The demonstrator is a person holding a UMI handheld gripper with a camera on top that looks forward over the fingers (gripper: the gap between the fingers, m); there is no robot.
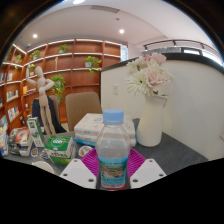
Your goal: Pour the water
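A clear plastic water bottle (113,150) with a blue cap and a blue-green label stands upright between my fingers. My gripper (113,168) is shut on the water bottle, with the magenta pads (89,161) pressing its lower half from both sides. The bottle's base is hidden behind the fingers. I see no cup or glass in this view.
A white vase of pale flowers (150,122) stands on the grey table (185,152) just right of the bottle. A tissue pack (92,127) lies behind it. Green-labelled containers (60,148) sit to the left. Wooden shelves (75,65) and a chair (82,103) are beyond.
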